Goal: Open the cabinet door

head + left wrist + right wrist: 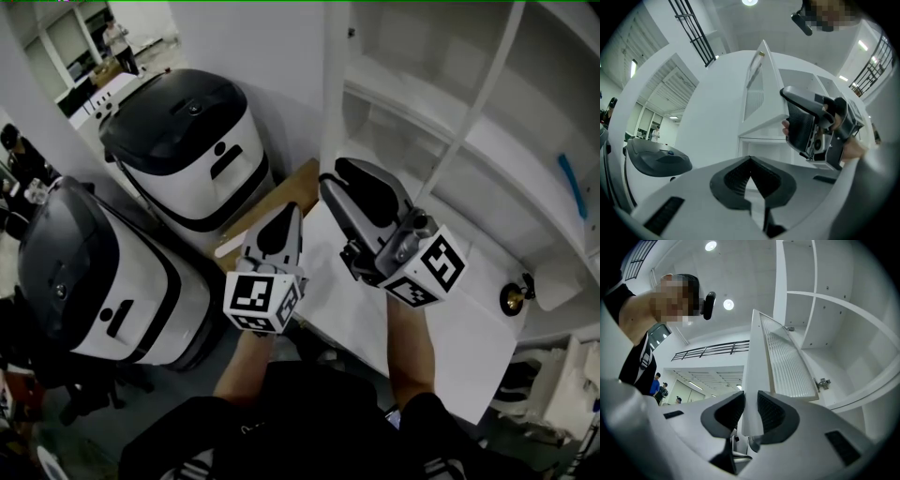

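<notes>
The white cabinet door [783,362] stands swung out from the cabinet [834,310], showing its ribbed inner face and a hinge [824,383]. My right gripper [750,401] is shut on the door's free edge, with a pad on each side of the panel. In the head view the right gripper [330,185] sits at the far corner of the door panel [450,356]. My left gripper [289,211] hovers just left of it, shut and holding nothing. The left gripper view shows its pads [736,180] meeting, with the right gripper [806,124] and the door [757,89] beyond them.
Two large black-and-white machines [187,141] [94,281] stand on the floor at the left. A wooden board [286,192] lies between them and the cabinet. Open white shelves [487,141] fill the right side, with a brass knob [513,298] by the door. People stand far off.
</notes>
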A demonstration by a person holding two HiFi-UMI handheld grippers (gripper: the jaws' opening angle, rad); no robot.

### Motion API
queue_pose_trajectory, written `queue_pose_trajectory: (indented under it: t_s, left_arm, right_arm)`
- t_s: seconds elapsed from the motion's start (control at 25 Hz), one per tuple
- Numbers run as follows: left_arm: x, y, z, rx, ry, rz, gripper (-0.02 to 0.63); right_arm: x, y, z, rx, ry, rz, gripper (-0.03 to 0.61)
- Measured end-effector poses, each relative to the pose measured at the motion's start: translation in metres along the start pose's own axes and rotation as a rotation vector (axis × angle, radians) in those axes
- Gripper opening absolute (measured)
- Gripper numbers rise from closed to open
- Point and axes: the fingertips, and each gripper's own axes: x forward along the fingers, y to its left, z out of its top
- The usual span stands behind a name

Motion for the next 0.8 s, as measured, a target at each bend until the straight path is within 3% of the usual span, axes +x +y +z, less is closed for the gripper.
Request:
queue_pose_trajectory:
  t_s: [0.36,0.56,0.8]
  left_arm:
    - [-0.007,0.054,0.002,-0.035,0.001,-0.003,0.011]
    - [-0.006,0.089,0.003,-0.047,0.004,-0.013,0.011]
    - [-0.007,0.136,0.012,-0.053,-0.015,-0.032,0.011]
  right_arm:
    - [0.045,0.018,-0.023,-0.038,0.0,-0.036,0.103]
    - [0.089,0.029,-0.042,-0.257,0.075,-0.126,0.103]
    - [0.128,0.027,-0.065,-0.29,0.069,-0.215,0.103]
